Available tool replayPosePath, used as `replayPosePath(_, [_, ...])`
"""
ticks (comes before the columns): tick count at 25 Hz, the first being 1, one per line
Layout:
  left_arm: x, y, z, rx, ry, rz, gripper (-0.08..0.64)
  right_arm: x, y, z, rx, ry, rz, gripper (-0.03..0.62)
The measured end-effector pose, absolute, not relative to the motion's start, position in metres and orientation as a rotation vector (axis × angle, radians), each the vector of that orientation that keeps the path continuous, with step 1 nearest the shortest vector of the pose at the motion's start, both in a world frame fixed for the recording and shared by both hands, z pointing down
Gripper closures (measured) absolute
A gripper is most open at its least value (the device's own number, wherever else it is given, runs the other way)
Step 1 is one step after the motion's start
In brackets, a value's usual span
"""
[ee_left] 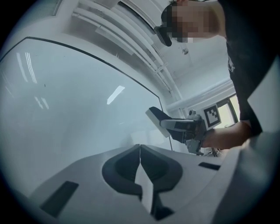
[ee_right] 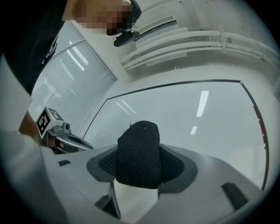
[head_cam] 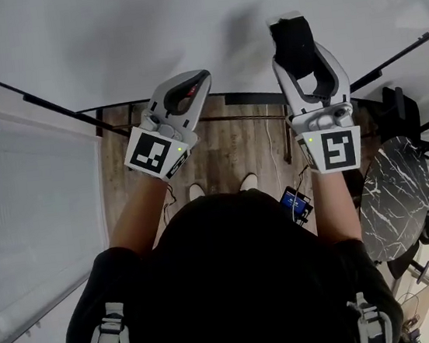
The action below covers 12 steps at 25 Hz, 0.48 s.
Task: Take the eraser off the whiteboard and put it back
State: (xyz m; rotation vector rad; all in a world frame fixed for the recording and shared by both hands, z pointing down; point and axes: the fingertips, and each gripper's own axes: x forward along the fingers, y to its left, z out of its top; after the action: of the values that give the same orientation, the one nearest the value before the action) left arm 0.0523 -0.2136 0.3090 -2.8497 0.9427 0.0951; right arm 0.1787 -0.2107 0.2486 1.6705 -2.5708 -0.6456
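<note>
Right gripper (head_cam: pixel 299 60) is clamped on the eraser (head_cam: pixel 291 39). Its jaws stand fairly wide, with the black block filling the gap between the pads. The right gripper view confirms it: the eraser (ee_right: pixel 139 153) sits upright between the jaws with its black felt side facing the camera and a white part below it.

The eraser is off its spot and held up in front of the whiteboard (head_cam: pixel 103 40), over the board's lower edge and towards its right side in the head view. I can't tell whether the far end touches the board.

Left gripper (head_cam: pixel 196 79) is empty, with its jaws closed tip to tip. In its own view the jaws (ee_left: pixel 140 149) meet along one line with nothing between them. It points at the whiteboard (ee_left: pixel 65 109) near the lower edge, left of the right gripper and well apart from it. That view also shows the eraser (ee_left: pixel 155 119) side-on in the other gripper, near the board's right edge.

Below the board there is wood floor (head_cam: pixel 220 150) and a phone (head_cam: pixel 295 203) by the person's right forearm. A marble-top table (head_cam: pixel 393 190) is off to the right and a window blind (head_cam: pixel 24 215) to the left.
</note>
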Motion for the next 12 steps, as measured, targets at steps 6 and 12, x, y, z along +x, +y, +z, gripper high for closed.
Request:
replayPosePath(6, [0.039, -0.202, 0.319, -2.83, 0.952, 0.107, 0.555, 0.158, -0.199, 0.291, 1.576, -2.642, -0.456, 0.36])
replayPosePath(12, [0.032, -0.186, 0.334, -2.833, 0.958, 0.101, 0.555, 0.14, -0.183, 0.334, 1.477, -2.682, -0.309, 0.364])
